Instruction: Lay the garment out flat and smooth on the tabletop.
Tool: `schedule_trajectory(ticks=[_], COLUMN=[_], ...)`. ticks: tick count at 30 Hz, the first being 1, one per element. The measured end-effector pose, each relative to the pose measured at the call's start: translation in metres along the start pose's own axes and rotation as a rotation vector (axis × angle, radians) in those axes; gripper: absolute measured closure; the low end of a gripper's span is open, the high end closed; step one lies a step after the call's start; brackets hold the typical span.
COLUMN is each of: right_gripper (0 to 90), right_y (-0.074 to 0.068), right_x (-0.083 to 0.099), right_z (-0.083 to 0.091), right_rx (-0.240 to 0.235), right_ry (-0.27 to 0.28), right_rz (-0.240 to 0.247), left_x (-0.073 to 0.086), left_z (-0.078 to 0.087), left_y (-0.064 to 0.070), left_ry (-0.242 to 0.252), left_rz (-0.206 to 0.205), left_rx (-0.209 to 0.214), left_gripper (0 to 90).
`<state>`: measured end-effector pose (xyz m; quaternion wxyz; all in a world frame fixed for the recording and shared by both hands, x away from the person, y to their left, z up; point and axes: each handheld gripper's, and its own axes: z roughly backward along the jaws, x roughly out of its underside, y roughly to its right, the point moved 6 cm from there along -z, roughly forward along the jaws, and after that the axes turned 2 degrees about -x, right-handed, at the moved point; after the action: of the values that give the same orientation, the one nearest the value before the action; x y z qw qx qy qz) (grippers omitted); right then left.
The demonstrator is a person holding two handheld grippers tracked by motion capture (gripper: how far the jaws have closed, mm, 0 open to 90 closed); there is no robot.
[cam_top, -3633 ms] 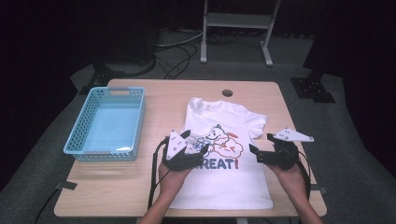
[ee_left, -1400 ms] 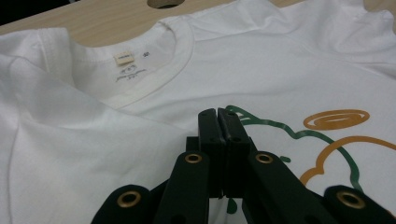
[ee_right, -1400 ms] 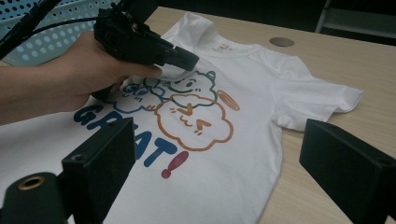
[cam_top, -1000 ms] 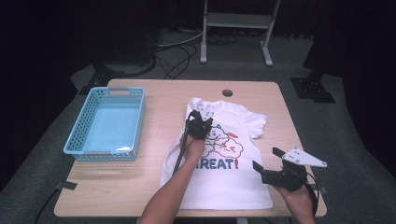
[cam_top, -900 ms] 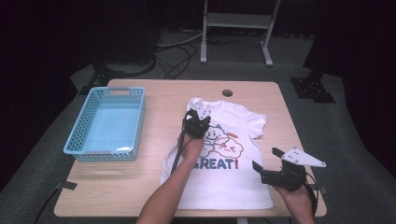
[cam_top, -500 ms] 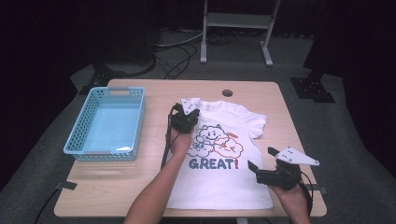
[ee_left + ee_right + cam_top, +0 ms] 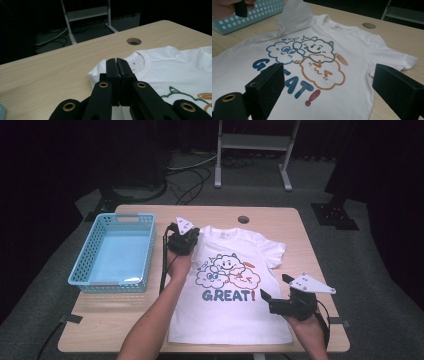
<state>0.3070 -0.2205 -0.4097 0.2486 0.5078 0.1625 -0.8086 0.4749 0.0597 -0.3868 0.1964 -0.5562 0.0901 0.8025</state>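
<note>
We see a white short-sleeved cotton T-shirt (image 7: 235, 285) printed with blue and orange cartoon clouds and the word "GREAT!" lying face up on the pale wooden table (image 7: 310, 250), its collar toward the far edge and its hem toward the near edge; it sits right of centre, well apart from the light-blue perforated plastic basket (image 7: 112, 252) that stands on the left side of the table.

The left gripper (image 7: 181, 236) is at the shirt's far-left corner, over the left sleeve; in the left gripper view its two black jaws stand pressed together, and the white cloth of the sleeve lies right at and under them (image 7: 116, 65); we cannot tell whether any cloth is pinched between them. In the right gripper view that sleeve (image 7: 295, 15) stands raised off the table in a soft peak below the person's left hand (image 7: 229, 7), while the rest of the shirt lies flat.

The right gripper (image 7: 277, 292) hovers at the near right of the table, just over the shirt's right edge beside the printed word; its jaws are wide apart and hold nothing; the cloud print shows between them in the right gripper view.

A round cable hole (image 7: 243, 219) sits in the table just beyond the collar; a grey metal stand (image 7: 252, 142) rests on the dark floor beyond the table.
</note>
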Motion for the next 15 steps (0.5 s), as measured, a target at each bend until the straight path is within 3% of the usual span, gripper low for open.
schedule_trajectory(ticks=[15], right_gripper=[10.2], right_y=[-0.007], right_x=[-0.009], right_z=[-0.008], right_rx=[-0.003], right_ry=[-0.006], right_rz=[0.015], left_x=[0.000], left_z=[0.007], left_y=[-0.050], left_ry=[-0.004], left_rz=[0.062], left_rx=[-0.096], left_gripper=[89.3])
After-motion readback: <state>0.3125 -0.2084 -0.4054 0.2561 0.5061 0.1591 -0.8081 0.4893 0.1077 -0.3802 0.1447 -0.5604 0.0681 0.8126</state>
